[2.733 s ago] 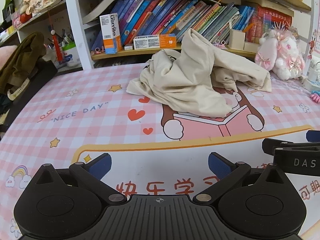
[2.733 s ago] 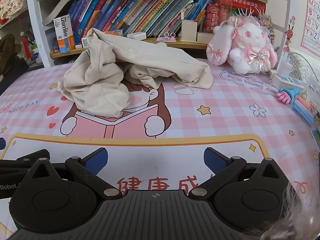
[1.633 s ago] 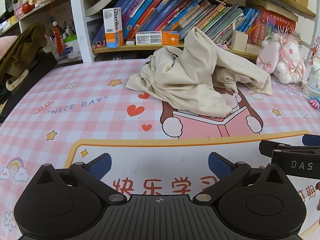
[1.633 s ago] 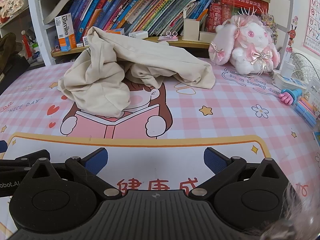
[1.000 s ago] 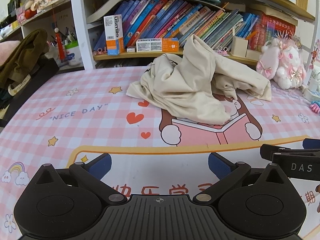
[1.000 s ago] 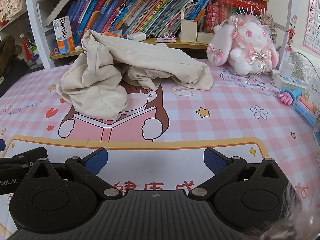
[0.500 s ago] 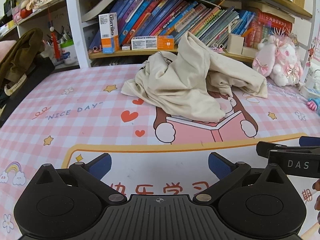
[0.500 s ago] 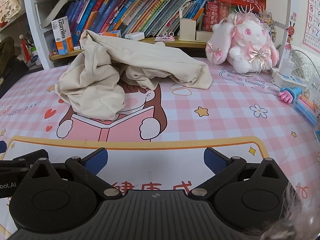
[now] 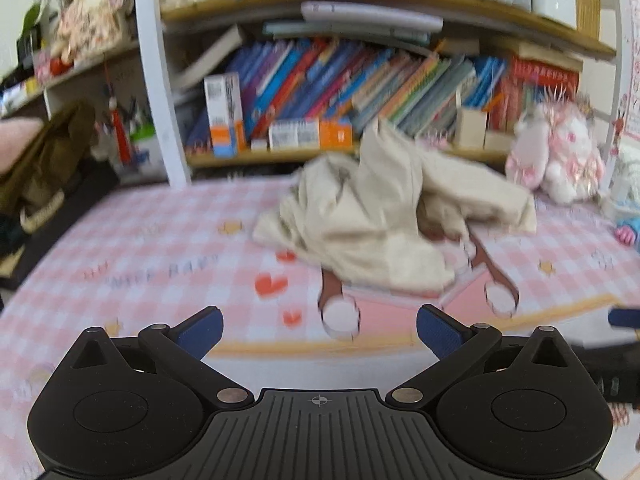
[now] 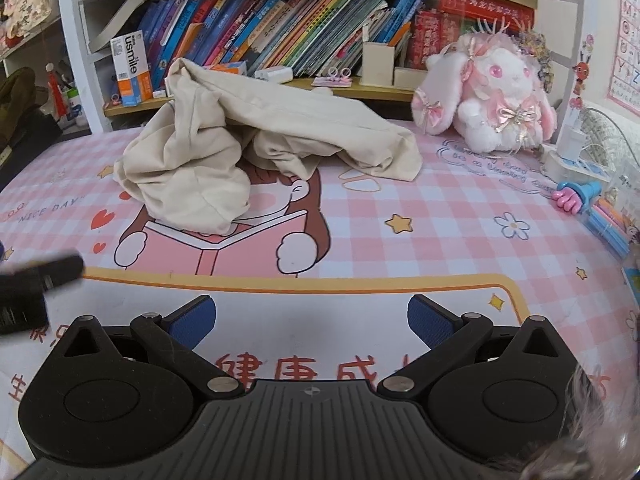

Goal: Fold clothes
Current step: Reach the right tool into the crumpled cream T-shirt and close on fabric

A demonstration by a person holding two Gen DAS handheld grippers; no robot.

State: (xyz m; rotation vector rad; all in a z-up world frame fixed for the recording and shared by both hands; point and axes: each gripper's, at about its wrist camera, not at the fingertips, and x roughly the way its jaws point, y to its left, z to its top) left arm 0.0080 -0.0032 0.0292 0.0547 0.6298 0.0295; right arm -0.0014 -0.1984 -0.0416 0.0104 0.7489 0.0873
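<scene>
A: Both tools sit low over the table mat (image 10: 440,240), and the left gripper (image 9: 319,330) has its blue fingers spread wide, nothing between them.

B: Same on the other side. The right gripper (image 10: 311,318) is spread wide too, empty, with only printed mat between its pads (image 10: 192,322).

A: And the garment (image 10: 256,152)? A cream heap, crumpled and unfolded, lying well ahead of both grippers, a touch left of centre from the right one.

B: From the left wrist the garment (image 9: 384,216) sits ahead and slightly right, though that view is smeared with blur, so the folds are hard to read.

A: Neither gripper touches the cloth. There's clear mat between fingers and fabric.

B: Behind the heap runs a bookshelf (image 10: 280,32) packed with books. Far right of the right gripper, a pink and white plush rabbit (image 10: 488,92) sits upright on the mat, apart from the garment.

A: At the left edge of the right wrist view, a dark blurred shape is the other tool, level with the right gripper's fingers.
</scene>
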